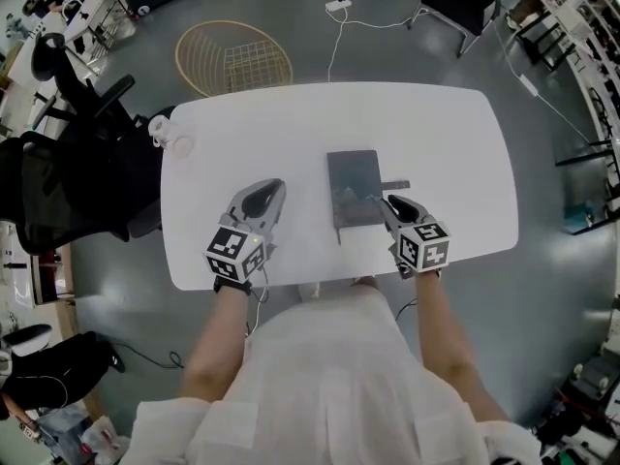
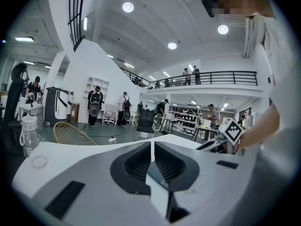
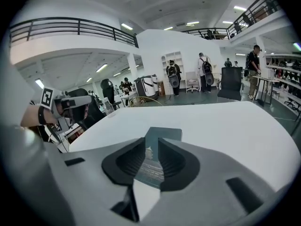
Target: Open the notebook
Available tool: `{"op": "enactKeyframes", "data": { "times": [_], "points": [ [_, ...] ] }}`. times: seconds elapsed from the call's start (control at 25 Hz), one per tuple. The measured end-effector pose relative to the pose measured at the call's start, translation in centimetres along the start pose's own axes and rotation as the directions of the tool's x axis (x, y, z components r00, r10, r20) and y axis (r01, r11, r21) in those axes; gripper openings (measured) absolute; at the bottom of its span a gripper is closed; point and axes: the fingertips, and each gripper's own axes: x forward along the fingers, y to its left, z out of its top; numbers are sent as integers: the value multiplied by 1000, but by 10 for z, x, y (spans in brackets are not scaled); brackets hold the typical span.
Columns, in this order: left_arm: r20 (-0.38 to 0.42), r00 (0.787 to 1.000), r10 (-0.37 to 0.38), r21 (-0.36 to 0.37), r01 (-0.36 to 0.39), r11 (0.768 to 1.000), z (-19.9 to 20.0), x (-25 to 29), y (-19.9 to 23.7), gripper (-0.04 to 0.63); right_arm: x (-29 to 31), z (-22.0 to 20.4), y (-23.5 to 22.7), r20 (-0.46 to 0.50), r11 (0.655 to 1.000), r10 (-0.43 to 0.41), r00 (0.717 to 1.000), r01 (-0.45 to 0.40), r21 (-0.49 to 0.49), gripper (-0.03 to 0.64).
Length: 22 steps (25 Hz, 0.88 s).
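Head view, centre of frame: closed dark grey rectangular notebook (image 1: 353, 184) lying flat on the white oval worktop (image 1: 455, 143). Right tool (image 1: 380, 201), jaws apart, tips at the notebook's lower right edge. Left tool (image 1: 275, 188), jaws together, lies left of the notebook, clear of it.

No readable text anywhere; marks on notebook (image 1: 354, 190) cover too small.

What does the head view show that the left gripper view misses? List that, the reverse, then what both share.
Head view only: the closed notebook. Left gripper view only: a balcony and ceiling lights. Both: the table, the bottle at its edge, the wire basket on the floor, and the right tongs.
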Motion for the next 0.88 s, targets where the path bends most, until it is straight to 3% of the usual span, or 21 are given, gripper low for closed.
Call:
{"op": "enactKeyframes", "data": {
  "times": [0.4, 0.88],
  "points": [
    [-41, 999, 6, -22, -7, 1000, -20, 27, -6, 23, 31, -27, -26, -108, 999, -15, 994, 19, 37, 95],
    [-88, 996, -25, -24, 23, 999, -35, 45, -19, 23, 55, -65, -48, -251, 995, -73, 965, 87, 43, 109]
  ]
}}
